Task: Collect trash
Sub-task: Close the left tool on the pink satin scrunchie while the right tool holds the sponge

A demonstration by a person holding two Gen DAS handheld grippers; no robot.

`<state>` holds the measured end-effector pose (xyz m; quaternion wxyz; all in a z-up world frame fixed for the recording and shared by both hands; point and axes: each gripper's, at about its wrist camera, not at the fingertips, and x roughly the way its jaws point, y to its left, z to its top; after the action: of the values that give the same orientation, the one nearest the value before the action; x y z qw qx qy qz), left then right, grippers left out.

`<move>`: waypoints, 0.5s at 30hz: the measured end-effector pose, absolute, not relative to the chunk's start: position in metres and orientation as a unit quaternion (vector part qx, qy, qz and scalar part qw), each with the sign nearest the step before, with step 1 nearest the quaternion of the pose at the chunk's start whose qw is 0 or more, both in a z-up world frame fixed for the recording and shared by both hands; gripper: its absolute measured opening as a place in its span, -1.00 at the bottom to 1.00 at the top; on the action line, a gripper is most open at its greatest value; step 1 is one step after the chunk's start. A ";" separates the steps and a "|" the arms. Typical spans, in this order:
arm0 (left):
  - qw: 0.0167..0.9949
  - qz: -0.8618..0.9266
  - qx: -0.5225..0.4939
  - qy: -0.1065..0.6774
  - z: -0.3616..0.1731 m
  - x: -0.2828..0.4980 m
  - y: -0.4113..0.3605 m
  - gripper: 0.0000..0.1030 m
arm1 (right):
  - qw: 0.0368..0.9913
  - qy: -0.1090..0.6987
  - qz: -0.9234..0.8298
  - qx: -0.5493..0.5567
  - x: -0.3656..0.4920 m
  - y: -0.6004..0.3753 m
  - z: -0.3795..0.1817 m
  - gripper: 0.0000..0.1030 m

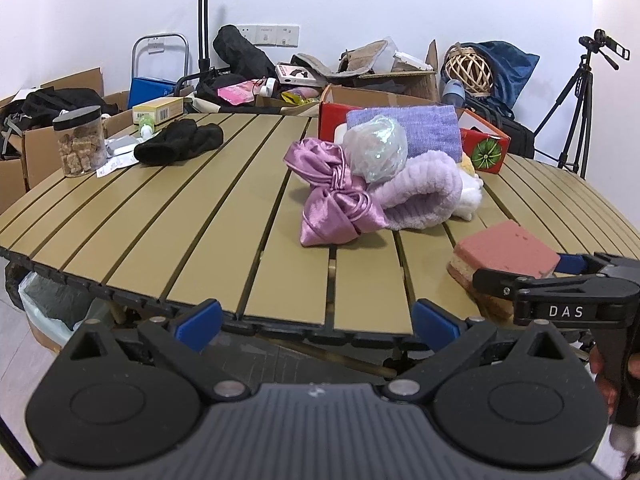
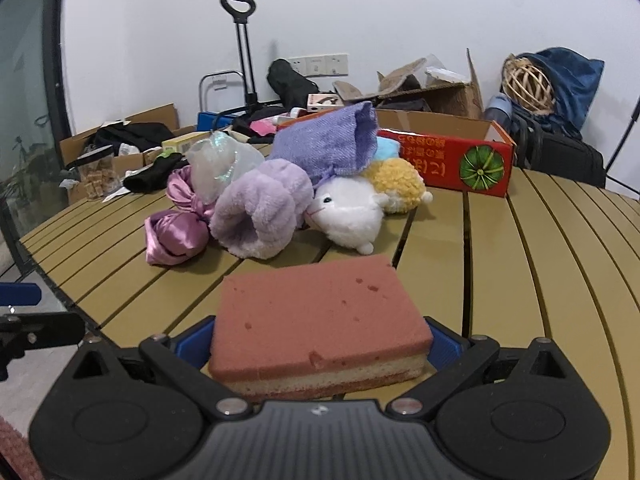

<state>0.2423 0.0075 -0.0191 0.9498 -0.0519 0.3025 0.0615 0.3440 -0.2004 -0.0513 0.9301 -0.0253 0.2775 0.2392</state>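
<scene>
At the near edge of the slatted counter (image 2: 520, 280), the right tool (image 2: 320, 344) has its two blue-padded fingers on either side of a pink sponge block (image 2: 320, 320), one pad against each short end, though whether they press it or merely touch cannot be made out from this close. The sponge block lies flat on the counter, pink on top with a pale layer beneath. The left tool (image 1: 316, 320) sits just off the counter's front edge with its fingers spread wide and nothing between them; the right tool and the sponge block (image 1: 508, 248) show at that view's right side.

Further in, at mid-counter, lies a heap of soft things: a shiny purple satin bundle (image 1: 332, 200), a lilac fleece roll (image 2: 260, 212) touching it, a crumpled clear plastic bag (image 1: 376, 148) resting on top, and a white plush toy (image 2: 348, 216) beside a yellow plush toy (image 2: 400, 184). A purple knitted cloth (image 2: 332, 140) drapes over the back of the heap. Behind it stands a red carton (image 2: 452, 160).

Toward the far left are a black cloth (image 1: 180, 144) and a clear jar (image 1: 80, 144) with a black lid.
</scene>
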 end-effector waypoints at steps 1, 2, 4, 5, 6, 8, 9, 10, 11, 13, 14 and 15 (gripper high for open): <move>0.950 0.061 -0.051 0.301 -0.018 0.243 0.008 1.00 | 0.932 0.275 0.237 -0.019 0.343 -0.201 -0.051 0.95; 0.951 0.061 -0.051 0.300 -0.017 0.245 0.008 1.00 | 0.932 0.274 0.237 -0.013 0.343 -0.201 -0.050 0.94; 0.951 0.061 -0.050 0.298 -0.016 0.247 0.008 1.00 | 0.933 0.272 0.235 -0.006 0.342 -0.203 -0.049 0.93; 0.951 0.061 -0.049 0.298 -0.015 0.250 0.008 1.00 | 0.935 0.270 0.232 -0.004 0.342 -0.203 -0.048 0.92; 0.951 0.061 -0.049 0.298 -0.015 0.253 0.008 1.00 | 0.936 0.267 0.229 -0.002 0.342 -0.203 -0.047 0.92; 0.951 0.060 -0.050 0.298 -0.013 0.259 0.009 1.00 | 0.940 0.263 0.219 0.006 0.341 -0.205 -0.046 0.92; 0.951 0.060 -0.050 0.299 -0.012 0.264 0.010 1.00 | 0.941 0.261 0.214 0.009 0.341 -0.207 -0.045 0.91; 0.951 0.061 -0.051 0.298 -0.010 0.268 0.011 1.00 | 0.944 0.259 0.207 0.013 0.340 -0.208 -0.045 0.91; 0.951 0.062 -0.052 0.298 -0.009 0.272 0.011 1.00 | 0.946 0.256 0.200 0.016 0.340 -0.209 -0.044 0.91; 0.952 0.064 -0.051 0.295 -0.005 0.282 0.012 1.00 | 0.951 0.249 0.182 0.026 0.338 -0.213 -0.042 0.91; 0.953 0.065 -0.049 0.293 -0.004 0.286 0.011 1.00 | 0.953 0.246 0.176 0.031 0.339 -0.216 -0.041 0.91; 0.954 0.067 -0.045 0.290 -0.003 0.292 0.011 1.00 | 0.955 0.243 0.166 0.037 0.339 -0.219 -0.041 0.91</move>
<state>0.2920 0.0107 -0.0026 0.9535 -0.0449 0.2904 0.0665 0.3385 -0.2187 -0.0406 0.9550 0.0372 0.2431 0.1660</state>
